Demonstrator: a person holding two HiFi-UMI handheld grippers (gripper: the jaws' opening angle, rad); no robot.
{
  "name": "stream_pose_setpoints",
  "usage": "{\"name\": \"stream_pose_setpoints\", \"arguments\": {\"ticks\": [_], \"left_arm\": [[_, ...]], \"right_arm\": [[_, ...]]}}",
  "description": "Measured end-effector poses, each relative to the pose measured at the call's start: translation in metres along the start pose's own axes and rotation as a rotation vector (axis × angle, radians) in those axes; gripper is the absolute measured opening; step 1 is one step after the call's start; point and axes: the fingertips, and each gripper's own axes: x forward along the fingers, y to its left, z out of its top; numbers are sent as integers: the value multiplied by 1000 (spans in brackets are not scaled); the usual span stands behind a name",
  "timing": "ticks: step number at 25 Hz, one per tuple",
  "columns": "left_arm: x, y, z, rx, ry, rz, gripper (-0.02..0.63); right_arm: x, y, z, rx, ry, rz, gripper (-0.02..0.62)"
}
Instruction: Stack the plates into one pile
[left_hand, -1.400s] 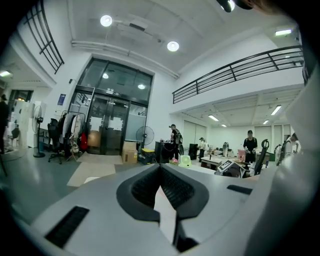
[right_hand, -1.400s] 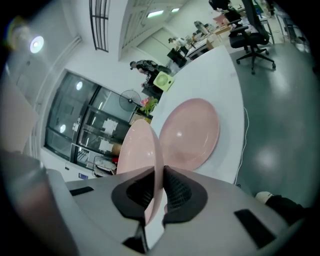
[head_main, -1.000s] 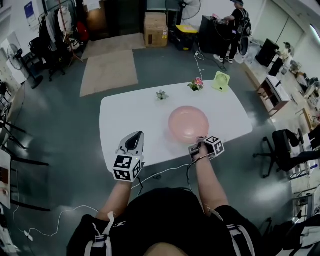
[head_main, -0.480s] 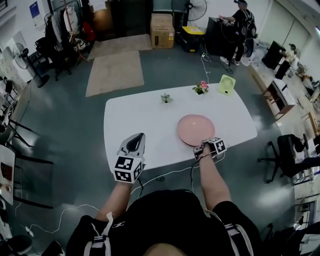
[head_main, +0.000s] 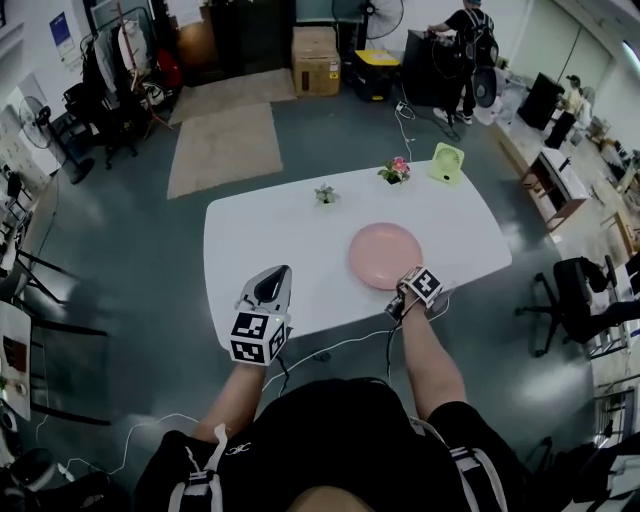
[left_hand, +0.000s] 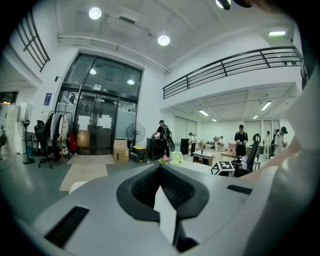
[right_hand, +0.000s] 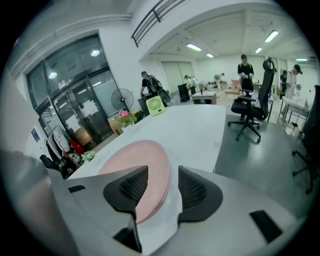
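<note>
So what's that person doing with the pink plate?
A person stands at a white table with a gripper in each hand. The right gripper is at the near rim of the pink plate, which lies flat on the table. Its jaws are opening, and their pads are not pressing the plate. The left gripper waits at the table's near edge, jaws together and empty.

No writing, brand, number or sign is legible anywhere in these views.

Grey floor, beige rug, glass doors, cardboard box
</note>
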Motion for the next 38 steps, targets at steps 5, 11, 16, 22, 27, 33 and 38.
{"name": "stream_pose_setpoints", "arguments": {"ticks": [5,11,16,22,27,33,38], "left_arm": [[3,-11,6,-1,-9,-17,12],[9,-28,14,1,-40,-41,12],[10,-39,18,-4,-61,-42,12],[4,-39,19,-25,-89,-27,12],[-3,-41,17,-31,-97,-24,12],[-8,-43,15,-39,-97,-29,12],[-13,-41,13,-43,-91,-27,12]], "right_arm": [[-73,42,70,-164,-304,119,111],[-218,134,127,-363,-678,437,15],[-289,159,108,-445,-755,612,15],[-302,159,77,-463,-706,679,14],[-311,159,72,-475,-715,687,14],[-313,158,66,-472,-710,688,14],[-316,158,58,-472,-700,687,14]]}}
